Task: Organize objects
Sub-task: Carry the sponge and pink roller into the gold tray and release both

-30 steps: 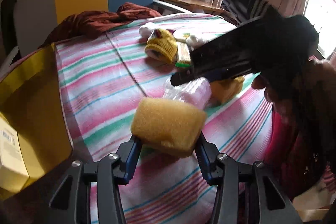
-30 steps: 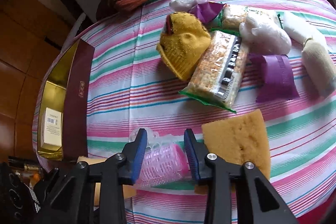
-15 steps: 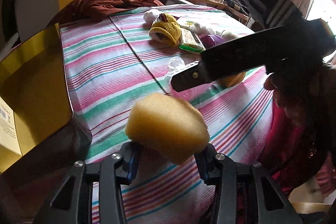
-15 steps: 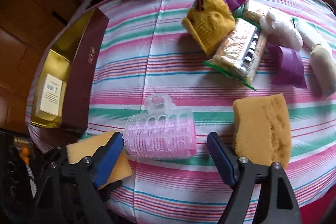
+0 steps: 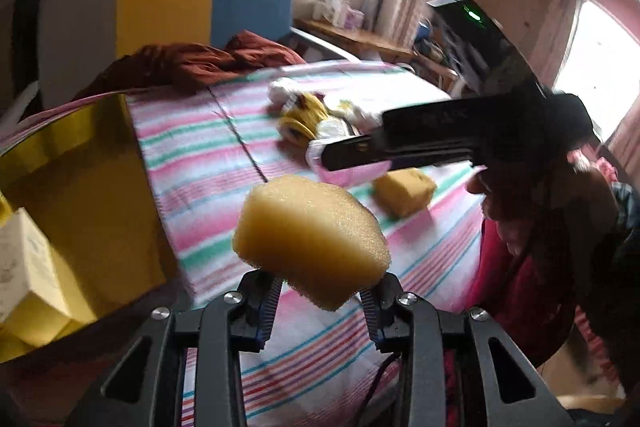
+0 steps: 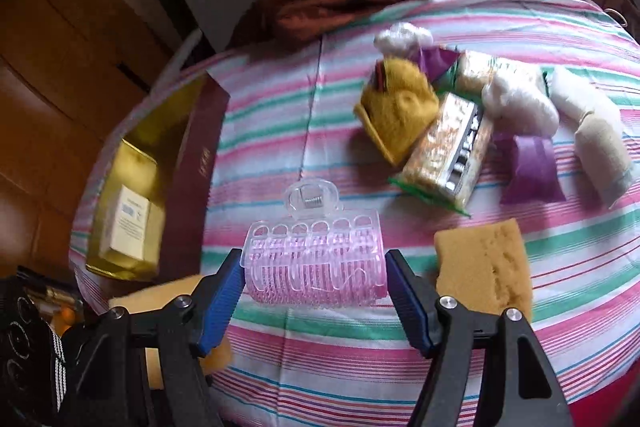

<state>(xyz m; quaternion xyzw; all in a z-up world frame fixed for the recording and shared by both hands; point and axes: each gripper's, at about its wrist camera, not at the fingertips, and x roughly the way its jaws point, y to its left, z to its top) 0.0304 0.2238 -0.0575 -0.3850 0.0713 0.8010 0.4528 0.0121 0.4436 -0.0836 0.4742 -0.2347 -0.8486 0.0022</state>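
Note:
My left gripper (image 5: 318, 301) is shut on a yellow sponge (image 5: 312, 241) and holds it above the striped table, right of the gold box (image 5: 80, 187). My right gripper (image 6: 314, 291) is shut on a pink hair roller (image 6: 316, 263), its pads against both ends, lifted over the table. In the left wrist view the right gripper is the black bar (image 5: 420, 143) with the roller (image 5: 348, 173) under it. A second sponge (image 6: 484, 267) lies on the cloth beside the roller. The held sponge shows at the lower left of the right wrist view (image 6: 160, 299).
The gold box (image 6: 136, 179) with a dark red wall holds a white carton (image 6: 130, 219). At the back right lie a yellow knit hat (image 6: 396, 111), a snack packet (image 6: 448, 155), purple pouch (image 6: 528, 167), white bundles (image 6: 520, 103). A dark red cloth (image 6: 360, 7) lies at the far edge.
My right gripper opened wide around the roller, then closed on its ends and lifted it. My left gripper raised the sponge and moved back toward the box.

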